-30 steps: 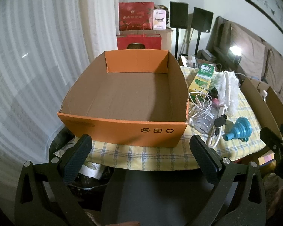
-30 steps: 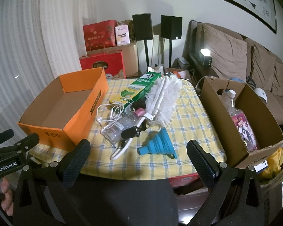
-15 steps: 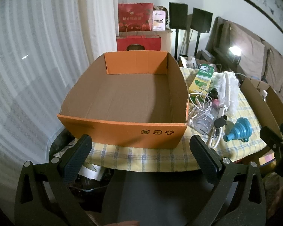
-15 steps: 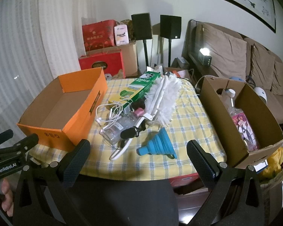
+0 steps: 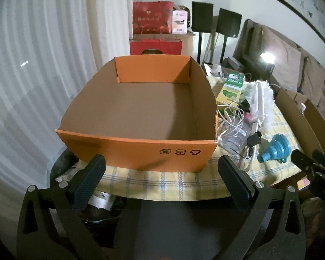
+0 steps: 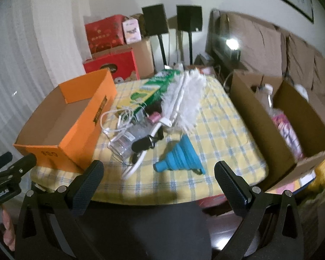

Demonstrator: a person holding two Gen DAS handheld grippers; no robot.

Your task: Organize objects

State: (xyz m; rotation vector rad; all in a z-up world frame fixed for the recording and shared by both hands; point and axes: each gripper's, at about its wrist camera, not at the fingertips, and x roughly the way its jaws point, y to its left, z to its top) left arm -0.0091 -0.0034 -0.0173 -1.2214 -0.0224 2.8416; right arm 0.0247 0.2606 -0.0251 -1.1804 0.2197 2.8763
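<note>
Left tool (image 5: 162, 173): held wide apart, nothing between its fingers; it is seen just off the near edge of the surface, in front of the orange box.
Right tool (image 6: 159, 176): also spread wide and empty, held short of the near edge of the surface, facing the blue funnel.
Orange box (image 5: 140, 149): set on the left part of the surface, open at the top, nothing seen inside.
Surface (image 6: 218, 134): covered by a yellow checked cloth.
Blue funnel (image 6: 179, 158): laid on its side near the front edge, spout pointing left.
Clear bottle (image 6: 127, 140): laid just right of the orange box, with a white cable (image 6: 119, 119) coiled over it.
White duster (image 6: 184, 101): stretched from the middle of the surface toward the far side, its handle running down beside the bottle.
Green carton (image 6: 149, 91): laid left of the duster, toward the far side.
Brown box (image 6: 260, 125): placed at the right edge of the surface, with a bottle and pink packaging inside; the detail is blurred.
</note>
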